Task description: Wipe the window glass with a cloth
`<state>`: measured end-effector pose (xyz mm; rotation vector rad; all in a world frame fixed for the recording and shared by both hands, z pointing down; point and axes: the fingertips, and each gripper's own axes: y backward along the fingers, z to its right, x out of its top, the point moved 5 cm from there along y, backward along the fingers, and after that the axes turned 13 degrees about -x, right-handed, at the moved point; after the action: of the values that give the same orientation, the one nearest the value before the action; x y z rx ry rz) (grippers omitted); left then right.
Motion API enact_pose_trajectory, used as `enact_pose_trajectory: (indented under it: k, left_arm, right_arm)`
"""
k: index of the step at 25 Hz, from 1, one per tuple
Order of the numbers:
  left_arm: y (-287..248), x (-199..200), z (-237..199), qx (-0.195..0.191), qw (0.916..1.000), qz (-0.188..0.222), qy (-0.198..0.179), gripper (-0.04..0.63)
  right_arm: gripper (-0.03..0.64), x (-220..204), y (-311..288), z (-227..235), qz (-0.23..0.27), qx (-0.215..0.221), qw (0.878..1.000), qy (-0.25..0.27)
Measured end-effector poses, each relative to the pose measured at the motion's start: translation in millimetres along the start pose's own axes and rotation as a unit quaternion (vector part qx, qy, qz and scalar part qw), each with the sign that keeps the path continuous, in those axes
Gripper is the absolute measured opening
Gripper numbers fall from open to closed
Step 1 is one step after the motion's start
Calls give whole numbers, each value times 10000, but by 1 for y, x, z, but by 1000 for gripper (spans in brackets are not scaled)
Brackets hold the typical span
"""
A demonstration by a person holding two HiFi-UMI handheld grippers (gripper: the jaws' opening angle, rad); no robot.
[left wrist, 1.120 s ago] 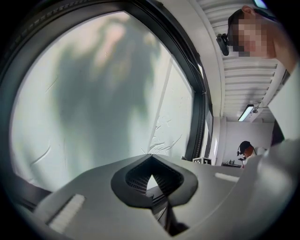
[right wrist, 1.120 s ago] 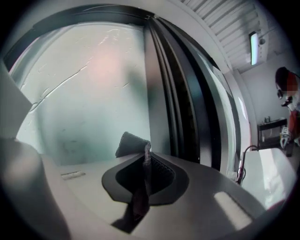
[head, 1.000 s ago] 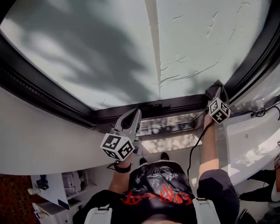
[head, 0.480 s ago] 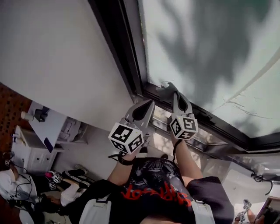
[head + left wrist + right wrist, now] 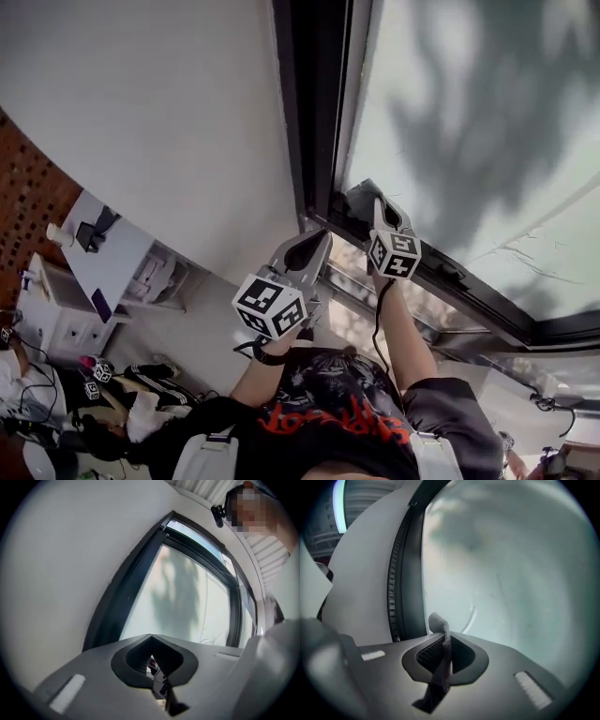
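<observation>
The right gripper (image 5: 444, 638) is seen with its jaws closed on a grey cloth (image 5: 441, 667), which is pinched between the ribbed pads so that a short fold stands out past the tips and a longer strip hangs back through the gap. In the head view, the right gripper (image 5: 362, 195) is held out on a stretched arm, and the cloth (image 5: 356, 199) is brought to the lower corner of the window glass (image 5: 469, 122), just beside the dark window frame (image 5: 314, 103); whether the fold is pressed on the pane cannot be made out. The left gripper (image 5: 151, 637) is shown with its jaws together and nothing clamped between them. It (image 5: 322, 238) is held lower and nearer the body, apart from the glass, with its tips pointed towards the frame. The pane is frosted, with blurred shadows across it. A plain white wall (image 5: 159, 122) is seen beside the frame, and white furniture (image 5: 94, 272) is seen far below it.
</observation>
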<state>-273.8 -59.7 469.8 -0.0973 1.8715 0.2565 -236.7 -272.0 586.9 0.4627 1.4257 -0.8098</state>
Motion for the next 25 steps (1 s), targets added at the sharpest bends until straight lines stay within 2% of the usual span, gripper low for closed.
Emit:
enact_pose_trajectory:
  k: [4,7,9,12,15,18,20,23,24,25]
  left_arm:
    - [-38,-5,23,-707,9974,-110,96,3]
    - [-74,-16,48,-1263,9914,-314,159,3]
    - [-94,-23,69,-1661,9849,-447,210,3]
    - [-116,-32,97,-2155,9741,-636,246,3]
    - [-132,-42,120,-2458,9658,-783,262,3]
    - [-143,-50,136,-2598,9612,-882,274,3]
    - [-148,-53,146,-2665,9590,-921,269,3]
    - [-155,-58,158,-2737,9563,-996,262,3]
    - [-156,-60,159,-2743,9557,-1035,254,3]
    - [-158,-62,160,-2738,9554,-1076,248,3]
  right_arm:
    - [18,5,52,57,232,-475,9986,-96]
    - [18,15,91,98,504,-715,9961,-100]
    - [18,19,119,134,617,-1215,9906,-90]
    - [18,16,161,203,613,-2006,9769,-403]
    - [18,2,201,280,510,-2718,9590,-616]
    - [20,-13,243,361,338,-3371,9376,-781]
    - [18,-21,281,413,224,-3904,9161,-890]
    - [18,-34,340,477,117,-4699,8767,-1020]
    - [18,-39,353,491,102,-4836,8688,-1065]
    - [18,-43,359,500,94,-4869,8663,-1108]
